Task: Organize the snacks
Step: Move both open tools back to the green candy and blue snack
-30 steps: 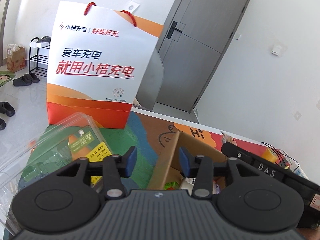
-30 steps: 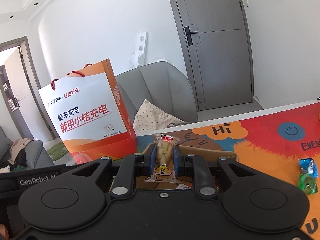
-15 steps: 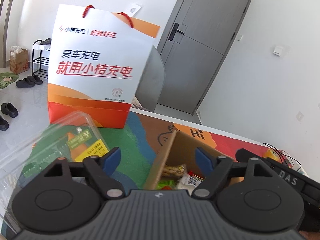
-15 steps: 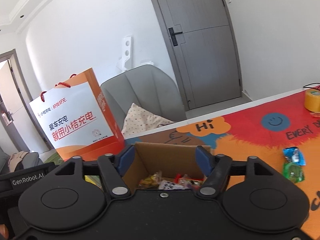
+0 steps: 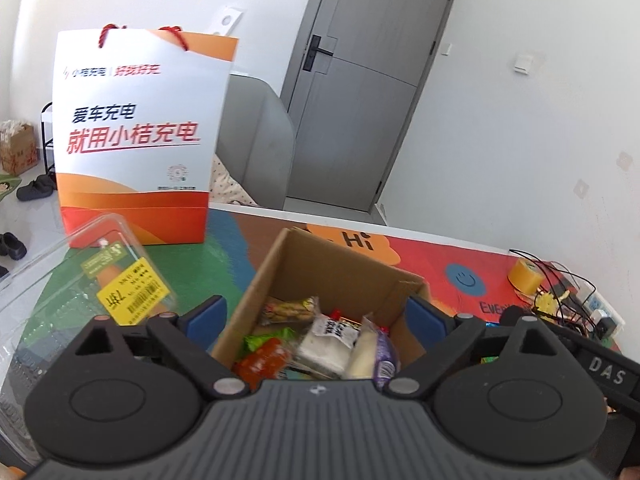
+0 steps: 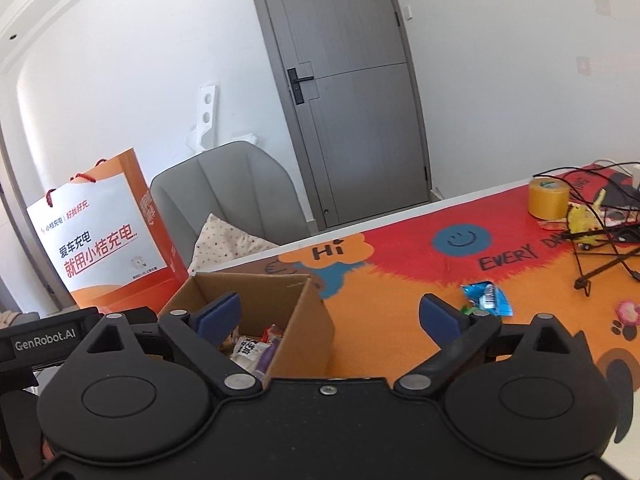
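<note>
**Both grippers empty over the snack box; one loose packet waits on the mat**

The right gripper [image 6: 330, 312] stands wide, its blue pads spread and nothing between them. Just below its left pad sits the cardboard box [image 6: 310, 320], open-topped, with a few wrappers showing inside. Farther right, well apart from the box, a blue snack packet [image 6: 488, 300] lies flat on the orange part of the table mat [image 6: 400, 272]. Beyond it, at the far right, are a roll of yellow tape [image 6: 549, 197] and a tangle of black cables [image 6: 600, 240].

The left gripper [image 5: 316, 314] is also spread wide and holds nothing. It hovers directly over the same box [image 5: 260, 280], where the packed snacks [image 5: 320, 340] lie jumbled: an orange pouch, a white wrapped cake, a purple-edged packet. To its left lies a clear plastic clamshell [image 5: 60, 280] with a yellow label; farther off an orange-and-white paper bag [image 5: 140, 140] stands upright.

The blue packet looks to be the next thing to collect. It is likely very light, with crinkly, slick film and soft or brittle contents. A pinch across its middle, jaws closing on the narrow width, should hold it; gripping a sealed end risks the film slipping out. Squeeze gently, since the contents may crush.
</note>
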Available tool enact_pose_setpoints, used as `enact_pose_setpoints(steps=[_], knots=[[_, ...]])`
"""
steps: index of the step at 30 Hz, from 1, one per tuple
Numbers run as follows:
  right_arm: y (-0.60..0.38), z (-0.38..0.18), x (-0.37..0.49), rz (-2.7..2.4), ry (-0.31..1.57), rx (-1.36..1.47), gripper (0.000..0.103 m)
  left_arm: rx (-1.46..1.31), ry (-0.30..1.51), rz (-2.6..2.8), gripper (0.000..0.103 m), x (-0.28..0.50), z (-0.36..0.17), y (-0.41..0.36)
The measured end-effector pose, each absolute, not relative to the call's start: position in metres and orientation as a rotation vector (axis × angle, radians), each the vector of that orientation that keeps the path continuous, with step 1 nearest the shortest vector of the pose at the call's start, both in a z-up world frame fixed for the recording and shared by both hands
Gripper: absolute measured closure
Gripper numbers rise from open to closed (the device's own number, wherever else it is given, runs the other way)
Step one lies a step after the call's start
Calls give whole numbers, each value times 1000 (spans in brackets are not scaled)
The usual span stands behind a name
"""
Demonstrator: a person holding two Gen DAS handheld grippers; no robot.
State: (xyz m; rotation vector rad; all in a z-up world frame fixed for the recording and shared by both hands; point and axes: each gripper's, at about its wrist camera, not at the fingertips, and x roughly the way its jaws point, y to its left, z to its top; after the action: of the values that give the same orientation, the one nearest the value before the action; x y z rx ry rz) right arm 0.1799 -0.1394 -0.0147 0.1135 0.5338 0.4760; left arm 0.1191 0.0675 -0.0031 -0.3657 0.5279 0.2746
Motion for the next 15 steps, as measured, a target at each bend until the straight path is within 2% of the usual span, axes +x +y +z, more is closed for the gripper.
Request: enact_pose_setpoints(steps=[4,15], knots=[[-159,-14,176,445,508,133,0,-349,537,247,8,123,-3,52],[-211,-21,178,353,474,173,0,-344,543,167,8,136,-1,15]])
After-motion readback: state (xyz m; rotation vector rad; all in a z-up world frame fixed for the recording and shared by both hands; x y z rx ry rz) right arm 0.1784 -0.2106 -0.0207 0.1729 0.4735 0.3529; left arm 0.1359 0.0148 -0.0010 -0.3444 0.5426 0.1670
